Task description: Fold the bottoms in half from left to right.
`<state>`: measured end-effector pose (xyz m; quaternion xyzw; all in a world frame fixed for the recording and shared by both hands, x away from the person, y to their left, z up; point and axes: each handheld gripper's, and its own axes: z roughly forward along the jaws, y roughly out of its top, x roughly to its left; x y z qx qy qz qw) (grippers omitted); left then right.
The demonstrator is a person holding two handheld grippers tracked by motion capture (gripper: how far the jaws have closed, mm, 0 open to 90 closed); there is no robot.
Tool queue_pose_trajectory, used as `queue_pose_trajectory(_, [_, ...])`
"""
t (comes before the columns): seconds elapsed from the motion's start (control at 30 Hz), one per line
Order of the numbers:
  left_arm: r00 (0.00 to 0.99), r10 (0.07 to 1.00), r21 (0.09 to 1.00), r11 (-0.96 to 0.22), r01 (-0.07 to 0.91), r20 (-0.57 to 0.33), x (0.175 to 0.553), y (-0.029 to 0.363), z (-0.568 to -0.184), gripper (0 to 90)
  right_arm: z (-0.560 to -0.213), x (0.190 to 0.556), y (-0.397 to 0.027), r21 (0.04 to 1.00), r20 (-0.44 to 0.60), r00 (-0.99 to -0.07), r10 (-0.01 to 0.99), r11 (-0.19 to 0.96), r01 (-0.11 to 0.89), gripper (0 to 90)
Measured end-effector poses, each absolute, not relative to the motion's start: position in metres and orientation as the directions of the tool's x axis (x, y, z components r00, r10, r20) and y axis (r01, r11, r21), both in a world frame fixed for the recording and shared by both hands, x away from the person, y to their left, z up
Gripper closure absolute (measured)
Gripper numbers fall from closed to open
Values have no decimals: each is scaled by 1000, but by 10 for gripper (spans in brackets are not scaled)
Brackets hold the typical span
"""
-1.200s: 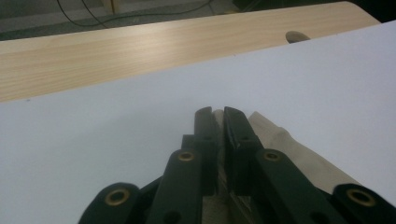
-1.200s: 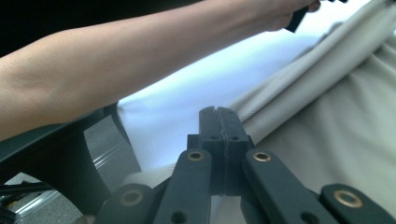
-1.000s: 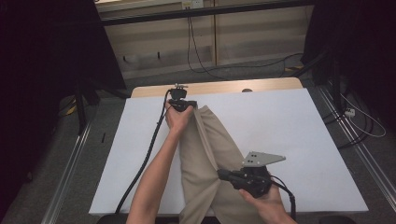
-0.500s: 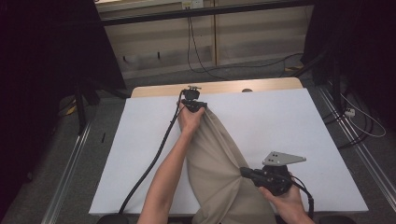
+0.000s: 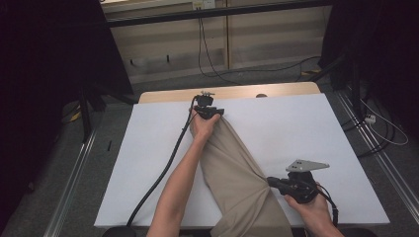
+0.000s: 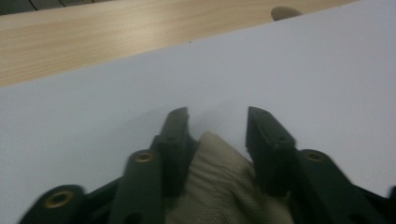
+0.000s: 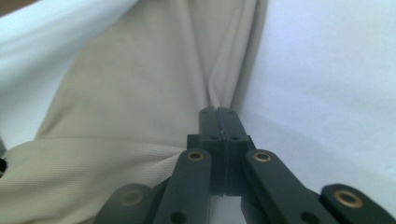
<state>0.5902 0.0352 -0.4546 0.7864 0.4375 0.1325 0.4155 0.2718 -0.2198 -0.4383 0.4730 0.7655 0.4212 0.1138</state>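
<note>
A long beige woven cloth (image 5: 234, 173) lies diagonally across the smooth white table sheet (image 5: 306, 128). The left gripper (image 6: 217, 128) has just been opening, fabric loose between its jaws; the right gripper (image 7: 218, 114) pinches a bunched fold.

One beige knit fabric garment (image 5: 237, 173) lies across one white-covered tabletop (image 5: 296, 123), running from the upper middle of the high view to its bottom edge. Two black hand-held grippers work on it: the left gripper (image 5: 210, 109) at the cloth's far end in the upper middle, the right gripper (image 5: 276, 183) at the cloth's edge in the lower right. Each gripper has two black jaws. Two bare forearms enter from the bottom edge. One grey three-cornered plate (image 5: 307, 165) sits atop the right gripper. One black cable (image 5: 163, 173) trails from the left gripper toward the lower left.
</note>
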Motion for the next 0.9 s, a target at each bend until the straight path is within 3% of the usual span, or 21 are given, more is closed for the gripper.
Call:
queue_pose_trajectory(0.03, [583, 798, 769, -276, 576, -151, 590, 36, -453, 466, -439, 272, -220, 747, 219, -521, 825, 202, 634, 900])
queue_pose_trajectory(0.17, [580, 800, 786, -256, 563, -155, 586, 38, -445, 379, -441, 275, -221, 743, 194, -516, 834, 219, 633, 900])
queue_pose_trajectory(0.2, [579, 803, 789, -262, 555, -142, 583, 40, -440, 294, -442, 276, -223, 737, 196, -499, 844, 209, 643, 900])
queue_pose_trajectory(0.37, [592, 794, 811, -251, 528, -139, 572, 48, -429, 210, -443, 277, -227, 729, 198, -485, 852, 203, 654, 899])
queue_pose_trajectory(0.57, [621, 773, 824, -265, 502, -130, 554, 63, -424, 184, -444, 275, -228, 718, 163, -475, 865, 226, 658, 809])
queue_pose_trajectory(0.6, [631, 765, 829, -267, 492, -128, 544, 70, -424, 176, -438, 273, -229, 740, 169, -474, 864, 206, 640, 735])
queue_pose_trajectory(0.63, [631, 765, 829, -267, 492, -128, 544, 70, -424, 176, -438, 273, -229, 740, 169, -474, 864, 206, 640, 735])
queue_pose_trajectory(0.67, [634, 762, 831, -263, 490, -133, 540, 74, -425, 176, -433, 269, -228, 765, 160, -491, 857, 206, 610, 676])
queue_pose_trajectory(0.9, [655, 746, 844, -275, 462, -115, 489, 103, -426, 176, -429, 243, -211, 775, 155, -604, 782, 283, 565, 701])
